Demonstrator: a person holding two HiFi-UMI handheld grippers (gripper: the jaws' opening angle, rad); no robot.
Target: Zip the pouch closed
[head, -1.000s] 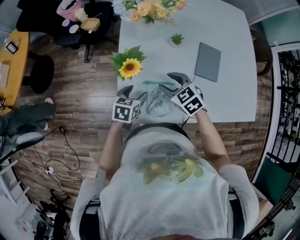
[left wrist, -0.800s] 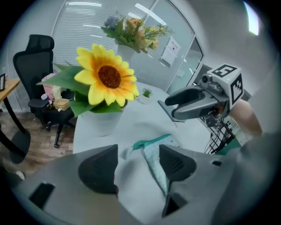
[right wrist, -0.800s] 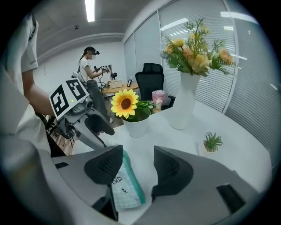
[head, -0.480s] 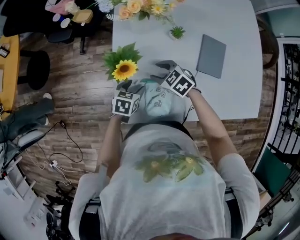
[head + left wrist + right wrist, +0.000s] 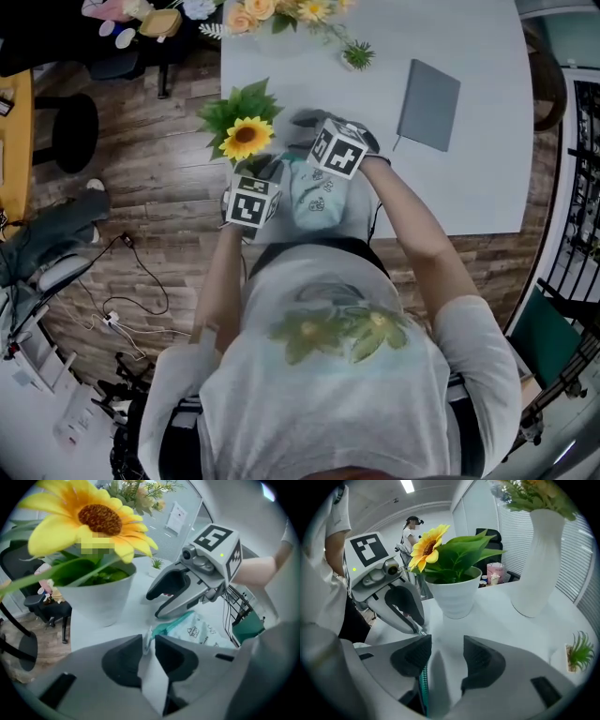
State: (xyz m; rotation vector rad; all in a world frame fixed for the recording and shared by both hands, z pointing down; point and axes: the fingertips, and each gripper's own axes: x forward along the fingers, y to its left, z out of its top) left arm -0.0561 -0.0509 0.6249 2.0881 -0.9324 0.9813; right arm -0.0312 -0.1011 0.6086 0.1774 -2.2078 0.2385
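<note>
A pale mint pouch (image 5: pixel 321 195) with small prints lies near the table's front edge, its teal zip (image 5: pixel 423 686) along the far side. My left gripper (image 5: pixel 149 644) sits at the pouch's left end. Its jaws have just been closing and now pinch the pouch's end corner (image 5: pixel 149 638) between the pads. My right gripper (image 5: pixel 447 653) hangs low over the zip side, close in front of the left one. Its jaws stand apart with only table surface between them, and the zip runs under its left finger. In the head view the right gripper (image 5: pixel 305 122) is blurred.
A white pot with a sunflower (image 5: pixel 246 137) stands just beyond the left gripper at the table's left edge. A tall white vase (image 5: pixel 536 555) of flowers, a tiny green plant (image 5: pixel 356 54) and a grey notebook (image 5: pixel 429 92) lie further back. A person stands in the background.
Both grippers came down to the pouch. The left one closed from wide open onto the pouch's left corner. The right one swung from the pouch's right side to its far zip edge.
</note>
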